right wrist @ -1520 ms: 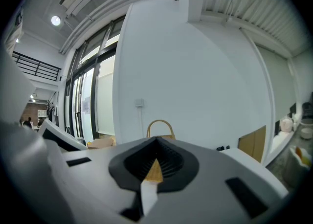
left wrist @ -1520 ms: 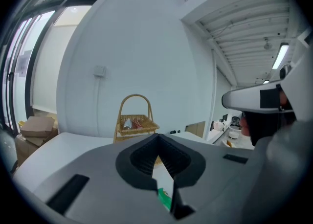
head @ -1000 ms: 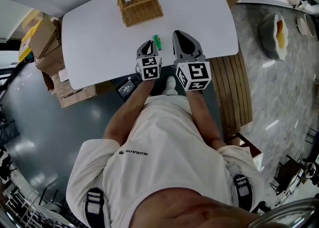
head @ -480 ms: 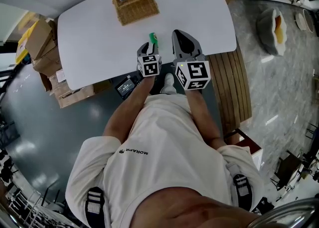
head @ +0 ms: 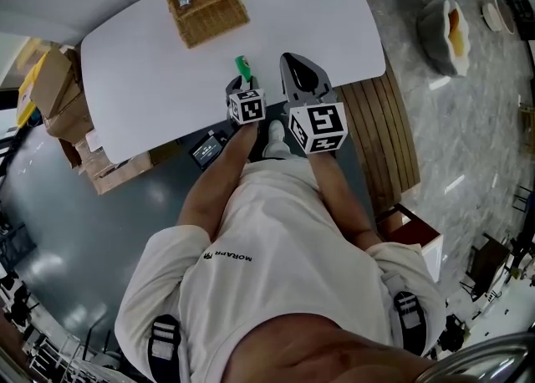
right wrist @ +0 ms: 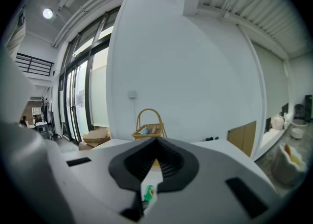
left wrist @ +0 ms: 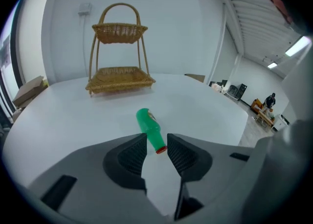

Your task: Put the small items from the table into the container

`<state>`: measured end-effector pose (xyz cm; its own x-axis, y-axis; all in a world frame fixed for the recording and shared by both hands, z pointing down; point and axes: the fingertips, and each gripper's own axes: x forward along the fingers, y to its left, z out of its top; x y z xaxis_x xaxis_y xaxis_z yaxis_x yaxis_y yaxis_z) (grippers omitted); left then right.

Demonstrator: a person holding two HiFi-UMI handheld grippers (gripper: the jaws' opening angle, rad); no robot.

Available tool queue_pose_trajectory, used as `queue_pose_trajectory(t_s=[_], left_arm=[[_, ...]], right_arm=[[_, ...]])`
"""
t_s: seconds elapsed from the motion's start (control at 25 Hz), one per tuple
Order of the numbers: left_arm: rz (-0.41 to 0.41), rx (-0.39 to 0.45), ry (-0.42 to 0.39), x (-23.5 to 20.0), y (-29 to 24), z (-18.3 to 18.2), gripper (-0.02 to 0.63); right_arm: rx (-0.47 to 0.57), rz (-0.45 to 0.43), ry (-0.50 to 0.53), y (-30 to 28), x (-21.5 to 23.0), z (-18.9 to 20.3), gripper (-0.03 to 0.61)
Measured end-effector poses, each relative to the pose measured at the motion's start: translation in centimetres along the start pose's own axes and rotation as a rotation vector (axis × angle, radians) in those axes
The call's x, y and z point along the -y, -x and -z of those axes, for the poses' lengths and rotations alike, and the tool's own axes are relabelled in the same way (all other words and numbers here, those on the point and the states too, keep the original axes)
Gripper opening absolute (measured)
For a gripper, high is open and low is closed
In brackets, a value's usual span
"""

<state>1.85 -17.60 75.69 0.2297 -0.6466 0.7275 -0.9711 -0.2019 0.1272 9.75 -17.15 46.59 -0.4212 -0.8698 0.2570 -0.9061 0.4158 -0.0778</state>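
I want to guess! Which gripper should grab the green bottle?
Left. The left gripper is opening its jaws, with the green bottle lying cap-first between their tips; the right gripper is beside it, shut.

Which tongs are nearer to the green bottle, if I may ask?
Left. The left tongs, opening, have the cap of the green bottle at their tips; the right tongs are off to its right.

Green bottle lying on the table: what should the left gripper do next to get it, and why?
Probably ease the left gripper a little forward and down over the green bottle. Its jaws are opening, and only the bottle's red cap end shows between the tips, with no pad pressing on it, so closing now would likely pinch just the cap.
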Motion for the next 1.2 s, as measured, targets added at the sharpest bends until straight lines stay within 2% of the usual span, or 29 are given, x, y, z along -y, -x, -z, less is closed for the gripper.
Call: queue_pose_trajectory(t_s=[0.4, 0.48, 0.68, 1.2], left_arm=[[-0.040, -0.064, 0.048, -0.1, -1.4, 1.4, 0.112], [-0.048, -0.065, 0.057, -0.2, -1.4, 1.3, 0.084], [-0.045, -0.029, 0.050, -0.2, -0.4, 0.1, 0.078], [-0.038, 0.073, 0.045, -2.7, 4.0, -4.0, 0.078]], right_arm=[[-0.009, 0.015, 0.010, 0.8, 1.0, 0.3, 0.005], [-0.008, 0.019, 0.008, 0.9, 1.3, 0.2, 0.005], [0.003, 0.025, -0.004, 1.2, 2.0, -0.1, 0.005], [0.046, -0.008, -0.015, 0.0, -0.2, -1.4, 0.005]])
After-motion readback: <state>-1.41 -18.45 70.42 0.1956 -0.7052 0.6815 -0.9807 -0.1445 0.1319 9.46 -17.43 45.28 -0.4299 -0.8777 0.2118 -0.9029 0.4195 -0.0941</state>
